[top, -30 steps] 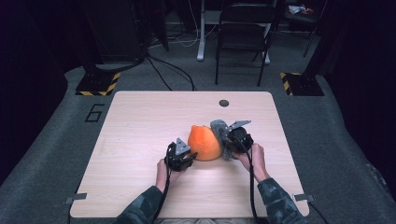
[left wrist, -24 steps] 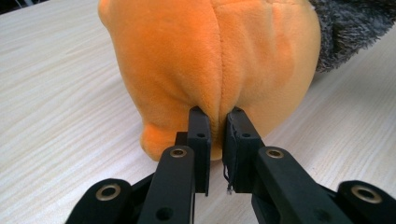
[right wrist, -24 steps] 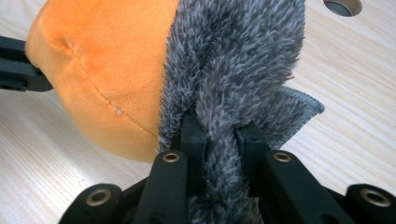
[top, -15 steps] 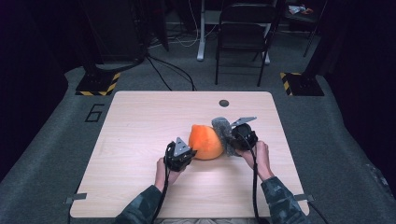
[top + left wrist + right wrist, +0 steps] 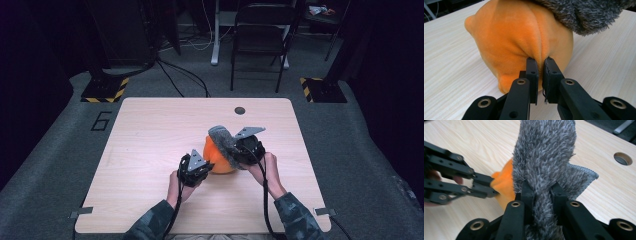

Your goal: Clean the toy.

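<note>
**Grey cloth drawn further over the orange plush**

Since a second ago, the grey fuzzy cloth [image 5: 223,140] has slid a little further across the top of the orange plush toy [image 5: 216,156], and both of my hands have shifted only slightly; the toy sits where it sat.

My left hand-held gripper [image 5: 540,65] is clenched on the plush: in the left gripper view its jaws stand almost together with a fold of orange fabric pinched between the tips, at the toy's lower near side. The toy bulges up and away from those jaws, resting on the bench [image 5: 150,130], with the grey cloth hanging over its top just beyond and above the pinch.

My right hand-held gripper [image 5: 541,188] is grasping the grey cloth. In the right gripper view a thick roll of the fuzzy pile runs between the jaws and rises straight ahead of them, with a stitched edge of the cloth spreading out to the right of the jaws. To the left of them, just past the cloth, I see the orange plush and the left hand-held gripper's tips biting its edge.

From the high view, the two hand-held grippers flank the toy closely, the left [image 5: 194,168] at its near left, the right [image 5: 246,147] at its right, each hand behind its tool.
</note>
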`<state>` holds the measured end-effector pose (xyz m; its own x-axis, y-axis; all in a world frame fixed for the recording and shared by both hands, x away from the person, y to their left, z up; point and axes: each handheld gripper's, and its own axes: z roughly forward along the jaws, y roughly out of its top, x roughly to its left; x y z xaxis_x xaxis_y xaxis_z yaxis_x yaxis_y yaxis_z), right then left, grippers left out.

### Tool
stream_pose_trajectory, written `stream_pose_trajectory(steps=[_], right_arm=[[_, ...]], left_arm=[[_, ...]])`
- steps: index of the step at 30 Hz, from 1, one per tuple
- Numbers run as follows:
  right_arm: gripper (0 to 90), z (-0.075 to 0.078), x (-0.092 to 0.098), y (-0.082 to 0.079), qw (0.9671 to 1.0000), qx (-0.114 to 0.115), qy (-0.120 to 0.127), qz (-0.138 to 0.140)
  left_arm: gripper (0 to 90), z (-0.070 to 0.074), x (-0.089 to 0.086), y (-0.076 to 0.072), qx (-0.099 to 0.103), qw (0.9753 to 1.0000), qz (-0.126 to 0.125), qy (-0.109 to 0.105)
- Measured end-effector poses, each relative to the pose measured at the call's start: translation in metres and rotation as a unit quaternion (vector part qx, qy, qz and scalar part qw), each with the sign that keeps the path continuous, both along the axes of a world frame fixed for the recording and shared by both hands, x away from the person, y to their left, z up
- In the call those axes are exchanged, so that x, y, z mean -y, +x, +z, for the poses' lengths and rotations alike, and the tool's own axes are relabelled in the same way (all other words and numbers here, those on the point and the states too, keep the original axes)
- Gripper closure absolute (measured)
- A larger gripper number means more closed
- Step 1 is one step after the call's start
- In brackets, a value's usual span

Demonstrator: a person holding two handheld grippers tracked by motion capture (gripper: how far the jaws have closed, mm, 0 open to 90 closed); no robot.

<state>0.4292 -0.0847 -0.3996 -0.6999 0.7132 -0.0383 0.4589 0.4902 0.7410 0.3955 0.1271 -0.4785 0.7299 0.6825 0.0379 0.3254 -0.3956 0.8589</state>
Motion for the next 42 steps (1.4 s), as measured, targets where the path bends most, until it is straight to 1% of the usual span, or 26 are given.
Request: stream_pose_trajectory(steps=[1,3,4,5,7,8,11,12,13,15,18,19,21,22,23,24,25,29,31,32,33,36,39,40,41,42], right_arm=[[77.0,-0.003,0.000,0.001,1.0000,-0.004,0.001,-0.005],[76.9,-0.008,0.001,0.004,0.9999,-0.005,-0.004,-0.008],[76.9,-0.010,0.002,0.005,0.9998,0.005,-0.018,-0.010],[76.8,-0.012,0.003,0.006,0.9995,0.003,-0.027,-0.013],[76.8,-0.015,0.005,0.008,0.9995,0.000,-0.024,-0.020],[76.7,-0.016,0.007,0.009,0.9993,-0.002,-0.030,-0.020],[76.7,-0.020,0.011,0.012,0.9991,-0.011,-0.026,-0.032],[76.7,-0.022,0.014,0.014,0.9989,-0.011,-0.033,-0.032],[76.6,-0.023,0.015,0.015,0.9988,-0.013,-0.032,-0.034],[76.4,-0.026,0.018,0.018,0.9984,-0.023,-0.032,-0.041],[76.2,-0.032,0.025,0.023,0.9977,-0.034,-0.033,-0.048],[76.3,-0.034,0.026,0.023,0.9971,-0.040,-0.034,-0.056],[76.3,-0.039,0.031,0.027,0.9964,-0.046,-0.037,-0.060],[76.3,-0.041,0.033,0.029,0.9959,-0.054,-0.037,-0.063],[76.3,-0.044,0.035,0.030,0.9951,-0.059,-0.043,-0.067],[76.2,-0.047,0.036,0.031,0.9944,-0.062,-0.043,-0.074],[76.3,-0.051,0.038,0.033,0.9936,-0.069,-0.050,-0.075],[76.3,-0.066,0.041,0.039,0.9901,-0.093,-0.058,-0.087],[76.3,-0.071,0.042,0.041,0.9888,-0.097,-0.067,-0.092],[76.3,-0.072,0.041,0.041,0.9882,-0.101,-0.067,-0.095],[76.3,-0.073,0.042,0.042,0.9876,-0.107,-0.071,-0.090],[76.3,-0.070,0.042,0.042,0.9874,-0.104,-0.074,-0.094],[76.4,-0.062,0.043,0.041,0.9889,-0.093,-0.070,-0.093],[76.3,-0.058,0.044,0.040,0.9898,-0.087,-0.066,-0.091],[76.4,-0.053,0.044,0.038,0.9909,-0.081,-0.062,-0.087],[76.3,-0.046,0.044,0.036,0.9920,-0.070,-0.058,-0.087]], left_arm=[[83.7,-0.001,0.000,0.001,-0.003,1.0000,0.001,0.001],[83.6,-0.002,0.000,0.002,-0.006,1.0000,0.001,0.002],[83.5,-0.003,0.000,0.002,-0.007,1.0000,0.000,0.002],[83.3,-0.004,0.000,0.002,-0.009,1.0000,0.001,0.000],[83.2,-0.005,-0.001,0.003,-0.009,1.0000,0.000,0.001],[83.1,-0.005,-0.001,0.003,-0.011,0.9999,0.000,-0.001],[82.7,-0.006,-0.002,0.005,-0.013,0.9999,0.001,0.001],[82.6,-0.007,-0.003,0.005,-0.015,0.9999,0.000,0.001],[82.5,-0.007,-0.003,0.006,-0.017,0.9999,0.001,0.001],[82.1,-0.008,-0.004,0.006,-0.022,0.9998,0.002,-0.004],[81.8,-0.009,-0.005,0.007,-0.023,0.9997,0.001,-0.001],[81.7,-0.009,-0.005,0.008,-0.023,0.9997,0.001,-0.001],[81.6,-0.009,-0.006,0.008,-0.024,0.9997,0.001,-0.002],[81.6,-0.009,-0.006,0.008,-0.024,0.9997,0.002,-0.001],[81.5,-0.010,-0.006,0.008,-0.024,0.9997,0.003,-0.001],[81.4,-0.010,-0.007,0.009,-0.025,0.9997,0.002,0.000],[81.3,-0.010,-0.007,0.009,-0.025,0.9997,0.004,-0.001],[81.2,-0.010,-0.007,0.009,-0.025,0.9997,0.004,-0.002],[81.2,-0.010,-0.007,0.009,-0.024,0.9997,0.005,-0.002],[81.2,-0.010,-0.007,0.009,-0.024,0.9997,0.005,-0.002],[81.2,-0.011,-0.007,0.009,-0.024,0.9997,0.005,-0.002],[81.1,-0.011,-0.008,0.009,-0.027,0.9996,0.005,-0.002],[81.0,-0.012,-0.009,0.010,-0.031,0.9995,0.009,-0.006],[81.0,-0.012,-0.010,0.011,-0.032,0.9995,0.008,-0.004],[80.9,-0.013,-0.010,0.011,-0.032,0.9994,0.009,-0.003],[80.9,-0.013,-0.009,0.011,-0.035,0.9993,0.010,-0.007]])
